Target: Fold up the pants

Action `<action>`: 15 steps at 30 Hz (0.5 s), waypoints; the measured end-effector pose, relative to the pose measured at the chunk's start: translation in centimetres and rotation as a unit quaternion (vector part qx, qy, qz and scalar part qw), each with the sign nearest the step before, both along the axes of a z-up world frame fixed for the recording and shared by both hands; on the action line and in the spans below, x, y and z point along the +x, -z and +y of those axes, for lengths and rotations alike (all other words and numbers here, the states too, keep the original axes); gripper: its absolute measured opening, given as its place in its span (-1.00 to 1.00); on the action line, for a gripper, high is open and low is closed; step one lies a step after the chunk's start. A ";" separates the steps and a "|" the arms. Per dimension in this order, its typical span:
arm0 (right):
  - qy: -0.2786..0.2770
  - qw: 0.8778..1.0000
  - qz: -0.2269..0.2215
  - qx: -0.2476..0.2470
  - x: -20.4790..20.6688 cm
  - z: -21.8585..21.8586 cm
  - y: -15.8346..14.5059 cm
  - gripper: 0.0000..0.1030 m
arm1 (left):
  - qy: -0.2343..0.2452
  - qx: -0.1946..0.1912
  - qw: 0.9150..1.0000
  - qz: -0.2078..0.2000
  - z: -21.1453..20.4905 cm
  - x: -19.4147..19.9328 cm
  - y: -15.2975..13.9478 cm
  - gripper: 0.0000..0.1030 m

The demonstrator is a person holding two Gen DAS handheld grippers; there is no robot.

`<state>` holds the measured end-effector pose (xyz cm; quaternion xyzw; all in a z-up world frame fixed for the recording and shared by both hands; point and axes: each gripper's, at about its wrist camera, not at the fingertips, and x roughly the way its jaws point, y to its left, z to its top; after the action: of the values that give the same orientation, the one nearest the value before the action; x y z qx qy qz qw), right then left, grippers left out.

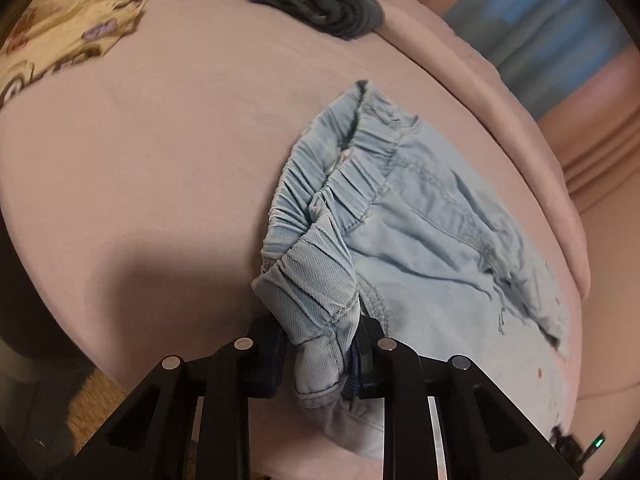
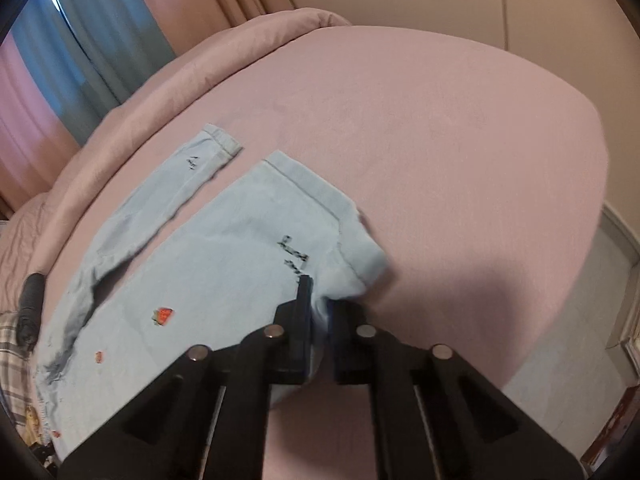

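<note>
A bed under a pink sheet (image 2: 400, 120) fills both views, with pink and blue curtains (image 2: 80, 52) at the upper left of the right wrist view and a dark bundle of cloth (image 1: 320, 4) near the top of the left wrist view. The light blue pants (image 2: 208, 264) lie spread on the sheet. The left gripper (image 1: 320, 356) is clamped on the gathered elastic waistband (image 1: 320, 216), which bunches up between its pads at the bottom centre of the frame. The right gripper (image 2: 318, 332) is pinched on the hem end of the nearer leg (image 2: 352, 256), with fabric visible between its pads; that corner is curled and lifted a little. The other leg (image 2: 188, 176) lies flat, apart from the first, toward the upper left. The pants' long axis seems to run from one gripper to the other, so each hand holds one end of the same side. In my judgement the next move is to bring the held edge across onto the far leg, laying one leg over the other; the slack waistband may twist as it goes
</note>
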<state>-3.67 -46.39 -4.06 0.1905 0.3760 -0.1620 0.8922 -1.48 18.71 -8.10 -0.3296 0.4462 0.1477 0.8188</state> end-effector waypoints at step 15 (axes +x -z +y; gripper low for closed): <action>0.000 0.999 0.024 -0.038 -3.7 -0.8 -0.6 -0.81 | 0.021 0.029 0.999 0.034 0.0 -2.4 0.2 -0.44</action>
<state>-7.39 -47.23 -3.44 0.1527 0.3910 -0.1803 0.8895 -3.91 18.69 -8.27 -0.2912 0.4761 0.1550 0.8152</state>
